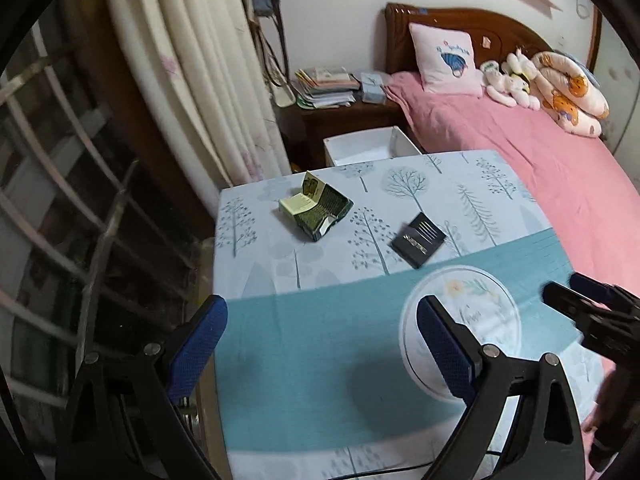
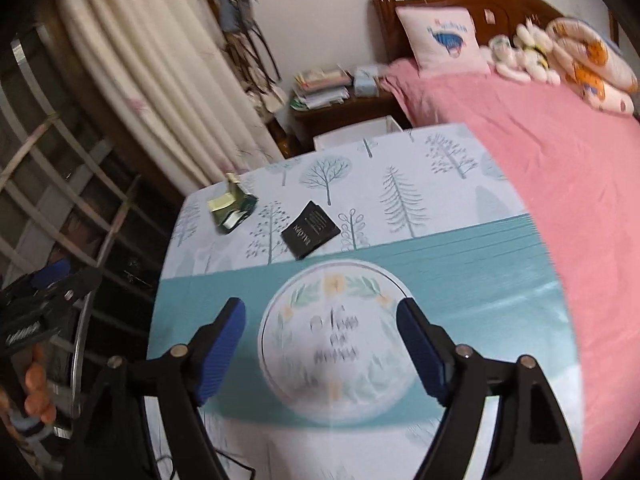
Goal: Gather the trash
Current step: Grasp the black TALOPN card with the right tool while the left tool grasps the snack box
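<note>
A crumpled green and gold carton lies open near the far left corner of the cloth-covered table. To its right rests a small flat black box. My left gripper hangs open over the teal band at the table's near left, with nothing between its blue pads. My right gripper stands open above the round flower print, holding nothing. Each gripper shows at the edge of the other's view, the right one and the left one.
A white bin stands on the floor just beyond the table's far edge. A pink bed runs along the right. A wooden nightstand with papers, cream curtains and a barred window lie to the left.
</note>
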The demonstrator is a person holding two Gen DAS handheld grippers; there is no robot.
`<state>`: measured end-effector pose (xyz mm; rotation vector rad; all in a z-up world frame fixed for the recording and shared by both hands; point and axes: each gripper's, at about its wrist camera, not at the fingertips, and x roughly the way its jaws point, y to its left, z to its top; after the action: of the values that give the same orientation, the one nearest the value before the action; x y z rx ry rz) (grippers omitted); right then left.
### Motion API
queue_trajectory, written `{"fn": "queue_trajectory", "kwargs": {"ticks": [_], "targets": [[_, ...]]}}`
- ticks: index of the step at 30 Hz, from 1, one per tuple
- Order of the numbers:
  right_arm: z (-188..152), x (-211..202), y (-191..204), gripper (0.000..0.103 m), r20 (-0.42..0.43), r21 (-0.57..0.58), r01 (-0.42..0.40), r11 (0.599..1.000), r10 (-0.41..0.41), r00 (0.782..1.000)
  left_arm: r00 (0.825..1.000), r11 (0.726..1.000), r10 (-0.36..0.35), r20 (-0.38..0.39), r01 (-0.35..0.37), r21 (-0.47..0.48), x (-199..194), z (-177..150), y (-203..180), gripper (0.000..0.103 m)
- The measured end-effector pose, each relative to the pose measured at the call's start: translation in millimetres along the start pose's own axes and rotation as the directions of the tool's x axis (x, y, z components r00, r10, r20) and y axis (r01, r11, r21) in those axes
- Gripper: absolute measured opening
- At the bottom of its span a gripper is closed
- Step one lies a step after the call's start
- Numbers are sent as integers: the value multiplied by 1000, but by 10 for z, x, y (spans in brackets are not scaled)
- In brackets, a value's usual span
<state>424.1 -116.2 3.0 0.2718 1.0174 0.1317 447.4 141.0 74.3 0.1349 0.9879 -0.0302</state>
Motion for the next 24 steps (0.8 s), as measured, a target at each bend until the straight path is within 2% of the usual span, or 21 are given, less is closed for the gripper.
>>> {"fn": "queue_trajectory", "kwargs": {"ticks": [5,11,17,19,24], "targets": [[303,825,55,80,-75,126,30,992,-21,997,999,999,-30,-13,30,34,487,221,100,95],[398,1556,116,80,-157,236,74,969,-37,987,996,998,-65,-56,66,4,1006,322,252,95],[418,1877,151,80,-191,293,115,949,-60,980,991,993,-92,-94,85,-77,1310,329,445,95],[427,1898,172,86,-174,301,117,946,-66,983,990,992,-97,-102,87,-96,1379,330,494,95],[504,1994,251,92,-175,299,150,942,-101,979,987,987,-110,-113,95,-133,1523,364,594,95]]}}
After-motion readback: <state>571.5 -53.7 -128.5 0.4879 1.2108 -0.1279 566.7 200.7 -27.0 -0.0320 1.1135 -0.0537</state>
